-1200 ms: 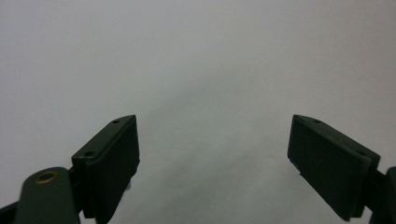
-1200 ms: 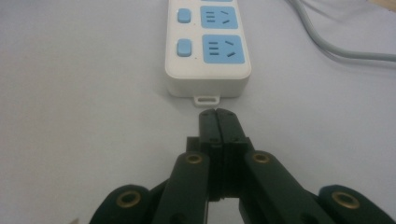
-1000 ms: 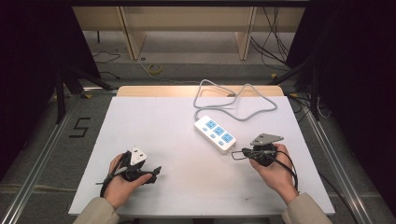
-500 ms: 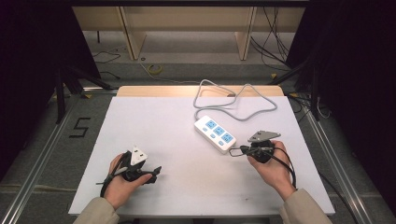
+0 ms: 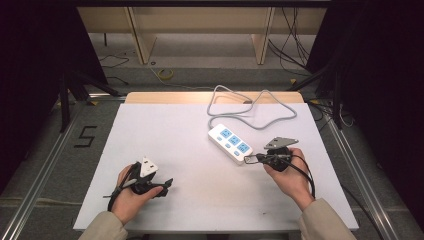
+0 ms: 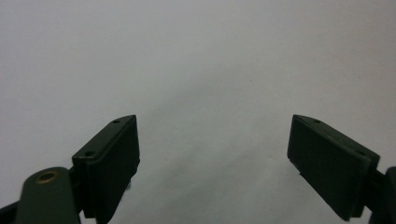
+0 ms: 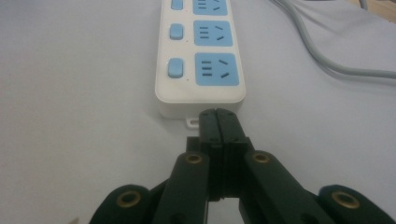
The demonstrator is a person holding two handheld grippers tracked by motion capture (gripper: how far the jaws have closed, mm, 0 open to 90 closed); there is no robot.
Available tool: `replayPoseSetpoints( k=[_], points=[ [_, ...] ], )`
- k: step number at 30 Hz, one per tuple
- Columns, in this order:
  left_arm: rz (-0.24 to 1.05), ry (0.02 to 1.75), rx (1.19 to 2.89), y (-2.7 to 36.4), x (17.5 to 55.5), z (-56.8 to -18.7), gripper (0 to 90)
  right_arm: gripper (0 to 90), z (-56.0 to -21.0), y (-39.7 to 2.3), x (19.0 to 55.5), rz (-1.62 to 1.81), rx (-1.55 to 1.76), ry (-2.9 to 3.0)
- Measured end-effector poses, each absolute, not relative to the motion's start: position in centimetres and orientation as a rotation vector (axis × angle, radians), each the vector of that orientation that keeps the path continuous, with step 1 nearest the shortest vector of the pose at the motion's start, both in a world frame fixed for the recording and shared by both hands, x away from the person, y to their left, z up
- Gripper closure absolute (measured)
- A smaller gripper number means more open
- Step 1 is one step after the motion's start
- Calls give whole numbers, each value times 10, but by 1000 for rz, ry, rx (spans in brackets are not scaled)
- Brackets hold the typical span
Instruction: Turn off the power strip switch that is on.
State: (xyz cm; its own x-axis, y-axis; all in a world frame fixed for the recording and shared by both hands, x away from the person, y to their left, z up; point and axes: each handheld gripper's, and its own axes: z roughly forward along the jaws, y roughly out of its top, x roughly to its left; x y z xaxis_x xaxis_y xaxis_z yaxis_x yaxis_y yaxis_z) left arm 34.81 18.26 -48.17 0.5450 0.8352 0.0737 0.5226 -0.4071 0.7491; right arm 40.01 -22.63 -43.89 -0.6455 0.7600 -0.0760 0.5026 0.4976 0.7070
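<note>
Since the earlier high-view pictures, the right gripper [image 5: 252, 159] has travelled forward and leftward toward the power strip [image 5: 230, 143], while the left gripper [image 5: 167, 183] has kept its place at the near left of the surface [image 5: 165, 130]. High view: the power strip, white with blue sockets, lies diagonally on the white surface right of centre, its grey cable [image 5: 260, 107] looping toward the far edge. The tips of the right gripper sit just beside the strip's near end; whether they touch it cannot be told here. The right hand [image 5: 287, 172] holds that gripper from the near right, and the left hand [image 5: 131, 192] holds the other gripper well apart from the strip, pointing rightward. Left gripper view: the two black jaws stand wide apart and released, with nothing between them, above bare white surface [image 6: 196, 60]. Right gripper view: the jaws of the right gripper [image 7: 218, 120] are clenched together, pad against pad, grasping nothing. Their tips lie just before the near end wall of the power strip [image 7: 201, 70], beside its small mounting tab [image 7: 192, 122]. Three blue sockets and three blue switches run along the strip's top, and the grey cable [image 7: 327, 56] passes on the right.
</note>
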Motion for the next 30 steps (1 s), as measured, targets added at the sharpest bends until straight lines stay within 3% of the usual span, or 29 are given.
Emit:
replayPoseSetpoints(
  k=[30],
  points=[
    [589, 1087, 2095, 183, 348, -482, 165, 900, -431, -211, 419, 911, 1039, 2388]
  ],
)
